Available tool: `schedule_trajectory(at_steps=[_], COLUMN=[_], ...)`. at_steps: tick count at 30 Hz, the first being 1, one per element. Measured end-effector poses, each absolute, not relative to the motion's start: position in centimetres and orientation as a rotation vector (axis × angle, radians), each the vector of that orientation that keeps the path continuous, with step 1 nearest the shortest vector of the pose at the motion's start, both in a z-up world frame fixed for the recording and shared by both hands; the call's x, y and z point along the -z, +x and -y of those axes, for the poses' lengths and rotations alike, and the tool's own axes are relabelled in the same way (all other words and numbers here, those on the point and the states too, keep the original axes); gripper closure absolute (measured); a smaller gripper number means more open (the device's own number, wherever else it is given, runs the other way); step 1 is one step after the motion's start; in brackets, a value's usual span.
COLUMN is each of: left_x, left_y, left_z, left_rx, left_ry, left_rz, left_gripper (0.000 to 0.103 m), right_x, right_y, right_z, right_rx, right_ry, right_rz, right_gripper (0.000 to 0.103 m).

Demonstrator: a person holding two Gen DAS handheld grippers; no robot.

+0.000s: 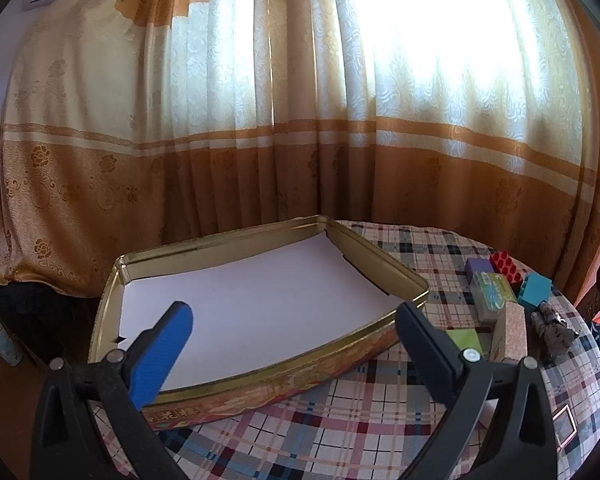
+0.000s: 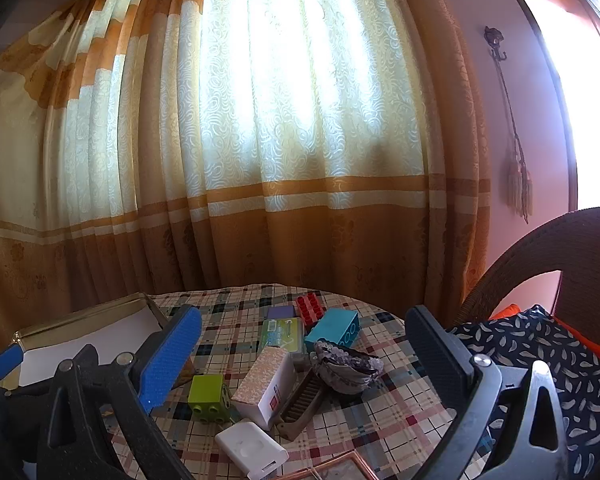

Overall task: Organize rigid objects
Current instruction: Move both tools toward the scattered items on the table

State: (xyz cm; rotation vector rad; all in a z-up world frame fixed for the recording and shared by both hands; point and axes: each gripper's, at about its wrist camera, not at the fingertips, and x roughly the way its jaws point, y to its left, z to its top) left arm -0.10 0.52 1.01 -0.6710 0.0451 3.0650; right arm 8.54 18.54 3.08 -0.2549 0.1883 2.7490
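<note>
Where the checked tablecloth (image 2: 380, 412) meets the orange-banded curtain (image 2: 260, 160), you have the gold tin (image 1: 380, 258) as landmark, lined with white paper. Right of the tin lie the blocks (image 2: 334, 330), a white box (image 2: 266, 382) and a comb (image 2: 304, 400). Your left gripper (image 1: 296, 344) stands spread wide over the tin, grasping nothing; your right gripper (image 2: 304, 354) likewise gapes empty above the blocks.
</note>
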Motion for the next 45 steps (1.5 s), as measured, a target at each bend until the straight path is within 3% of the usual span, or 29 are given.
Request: schedule_trajectory(at_steps=[23, 39, 45], left_x=[-1.2, -0.6, -0.1], left_y=[1.1, 2.0, 1.8], left_z=[-1.5, -3.1, -3.5], left_rx=[-3.043, -2.861, -2.807], left_ry=[-0.641, -0.758, -0.818], left_rz=[-0.113, -0.141, -0.154], left_gripper=[0.0, 0.0, 0.0], right_x=[-3.1, 1.2, 2.6], right_y=[10.0, 9.7, 7.8], right_z=[-20.7, -22.5, -20.5], right_rx=[-2.71, -2.821, -2.803], right_ry=[-0.34, -0.906, -1.138], right_rz=[-0.27, -0.234, -0.065], right_gripper=[0.001, 0.001, 0.001])
